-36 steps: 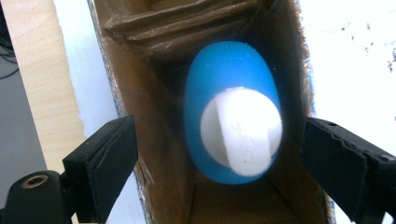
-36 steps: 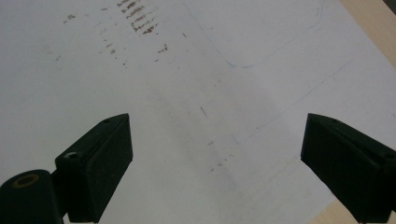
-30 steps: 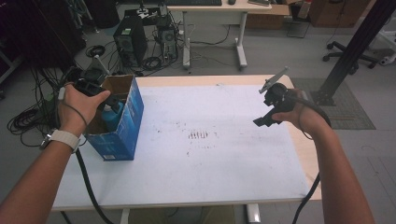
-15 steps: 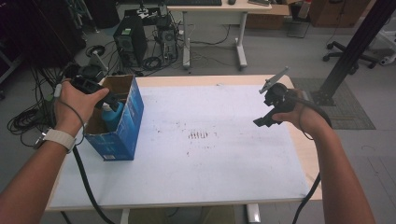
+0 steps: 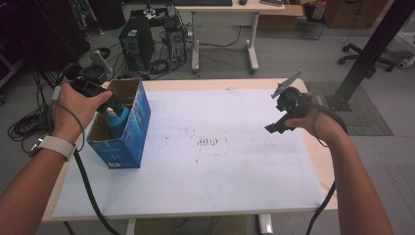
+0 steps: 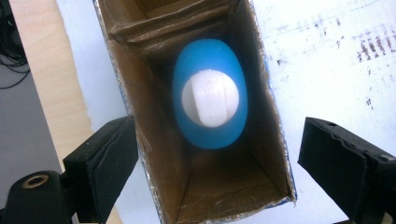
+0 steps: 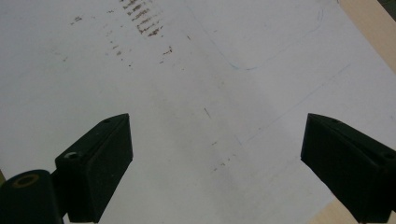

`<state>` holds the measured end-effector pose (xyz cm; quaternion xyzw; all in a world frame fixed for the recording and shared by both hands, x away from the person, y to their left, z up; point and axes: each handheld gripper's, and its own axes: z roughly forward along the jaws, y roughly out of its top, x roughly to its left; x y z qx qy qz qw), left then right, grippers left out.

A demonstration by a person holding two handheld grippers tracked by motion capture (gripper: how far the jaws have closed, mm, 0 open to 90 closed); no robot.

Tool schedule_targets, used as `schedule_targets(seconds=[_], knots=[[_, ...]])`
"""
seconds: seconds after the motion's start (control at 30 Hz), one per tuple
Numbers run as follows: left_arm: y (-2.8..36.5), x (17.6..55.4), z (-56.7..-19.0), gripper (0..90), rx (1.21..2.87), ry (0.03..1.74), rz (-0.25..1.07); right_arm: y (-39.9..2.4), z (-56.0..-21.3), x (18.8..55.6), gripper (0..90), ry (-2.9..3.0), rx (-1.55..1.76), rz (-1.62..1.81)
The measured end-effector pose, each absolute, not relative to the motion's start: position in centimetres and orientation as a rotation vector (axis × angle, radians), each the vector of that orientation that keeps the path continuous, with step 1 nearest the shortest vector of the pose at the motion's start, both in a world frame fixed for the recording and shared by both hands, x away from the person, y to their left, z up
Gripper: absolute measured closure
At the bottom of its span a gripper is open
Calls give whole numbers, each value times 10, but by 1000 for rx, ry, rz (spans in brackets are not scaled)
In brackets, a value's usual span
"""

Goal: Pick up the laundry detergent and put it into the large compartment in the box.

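Cardboard box [image 5: 128,128] walls hem in the blue bottle [image 6: 210,100] at the desk's [image 5: 235,191] left edge; left claw [image 6: 210,182] hangs open above, right claw [image 7: 215,172] open far right.

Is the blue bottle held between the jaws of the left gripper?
No. In the left gripper view the bottle stands inside the box, below the open left gripper, whose jaws touch nothing.

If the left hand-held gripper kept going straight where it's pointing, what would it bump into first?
Probably the white cap of the blue bottle standing in the cardboard box. The left hand-held gripper points down into the box with its jaws open, though how far off the cap is isn't clear.
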<state>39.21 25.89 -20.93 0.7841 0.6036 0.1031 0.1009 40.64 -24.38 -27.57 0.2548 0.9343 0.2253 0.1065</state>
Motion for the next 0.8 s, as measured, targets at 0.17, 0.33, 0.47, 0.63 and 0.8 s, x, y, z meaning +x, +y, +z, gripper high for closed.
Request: schedule_targets(seconds=[0.17, 0.33, 0.47, 0.63, 0.8], knots=[[255, 390, -204, 122, 2330, 1759, 307, -243, -274, 405, 92, 2750, 748, 664], [251, 388, -201, 123, 2349, 1739, 310, -244, -273, 404, 91, 2748, 749, 663], [247, 385, -198, 123, 2356, 1719, 309, -245, -273, 404, 91, 2746, 751, 665], [242, 383, -195, 121, 2368, 1697, 317, -244, -273, 403, 92, 2746, 751, 665], [239, 381, -192, 122, 2382, 1676, 301, -244, -273, 402, 92, 2747, 749, 663]])
